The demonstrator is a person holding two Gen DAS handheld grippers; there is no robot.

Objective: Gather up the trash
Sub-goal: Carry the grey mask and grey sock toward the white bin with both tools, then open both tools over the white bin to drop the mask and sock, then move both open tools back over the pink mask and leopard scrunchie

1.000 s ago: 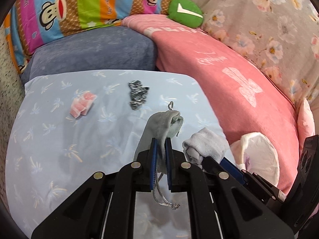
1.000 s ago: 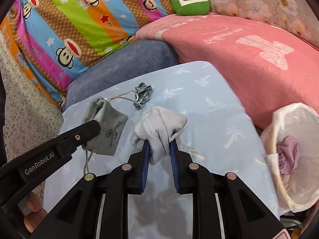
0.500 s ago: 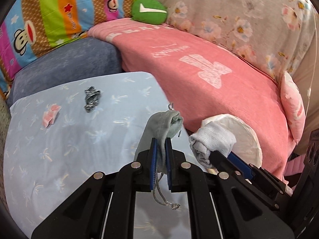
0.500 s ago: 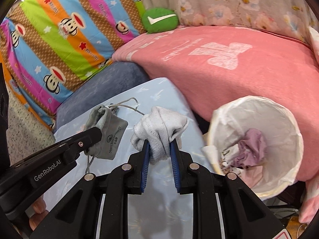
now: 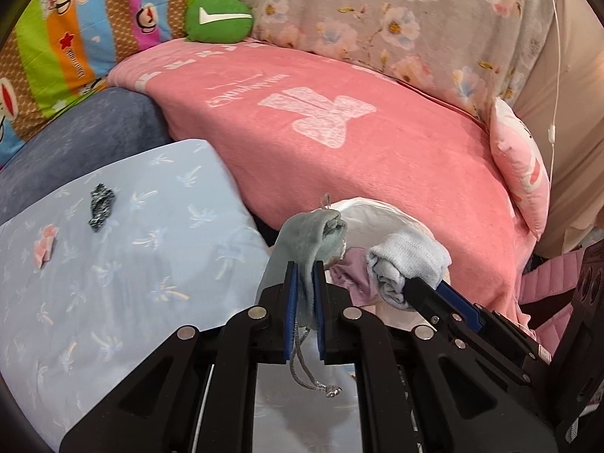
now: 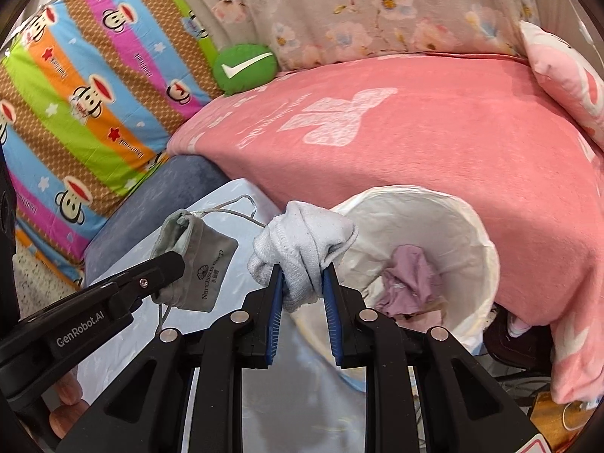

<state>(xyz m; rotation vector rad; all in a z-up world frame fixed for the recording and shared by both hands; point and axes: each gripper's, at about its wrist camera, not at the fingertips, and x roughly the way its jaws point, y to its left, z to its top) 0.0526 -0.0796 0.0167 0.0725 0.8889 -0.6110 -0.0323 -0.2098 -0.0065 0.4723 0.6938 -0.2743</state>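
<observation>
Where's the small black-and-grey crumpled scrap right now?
Left wrist view, far left: black-and-grey crumpled scrap lies on the pale blue sheet, above the pink wrapper.

The white-lined round trash bin (image 6: 468, 226) stands between the pale blue palm-print pad (image 5: 113, 283) on its left and the pink plush blanket (image 5: 339, 143) behind it. A crumpled lilac cloth (image 6: 411, 275) lies in the bin. A small dark crumpled scrap (image 5: 101, 207) and a pink folded scrap (image 5: 44, 249) lie on the pad.

Left tool (image 5: 305, 279) and right tool (image 6: 302, 283) angle downward side by side, both clamped shut.
</observation>
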